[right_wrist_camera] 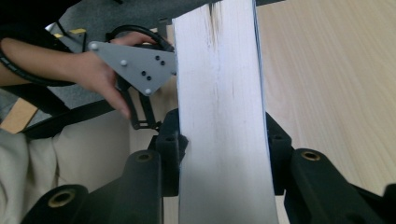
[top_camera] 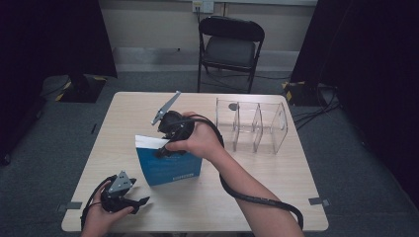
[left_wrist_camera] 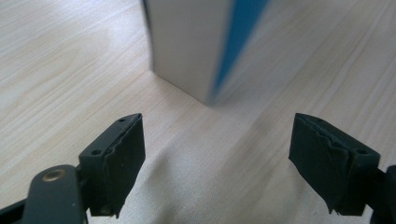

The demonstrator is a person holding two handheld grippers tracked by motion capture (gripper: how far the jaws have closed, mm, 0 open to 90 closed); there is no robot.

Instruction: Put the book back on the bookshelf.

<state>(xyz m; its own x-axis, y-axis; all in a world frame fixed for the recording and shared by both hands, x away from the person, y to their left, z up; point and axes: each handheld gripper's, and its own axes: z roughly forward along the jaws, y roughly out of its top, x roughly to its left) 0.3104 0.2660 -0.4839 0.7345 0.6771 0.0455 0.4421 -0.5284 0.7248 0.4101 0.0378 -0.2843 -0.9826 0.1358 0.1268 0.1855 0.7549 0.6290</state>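
The right claw (top_camera: 165, 148) is clamped on the top edge of the blue book (top_camera: 170, 165), which stands on its edge mid-surface (top_camera: 247, 173). The left claw (top_camera: 141, 202), jaws apart and holding nothing, rests nearby, facing the book's lower corner.

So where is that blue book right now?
In the high view the blue book stands near the middle of the table, left of the clear divided box, its top edge between the right gripper jaws.

Right hand-held gripper (right_wrist_camera: 222, 154) apparently clamped, left (left_wrist_camera: 217, 158) agape.
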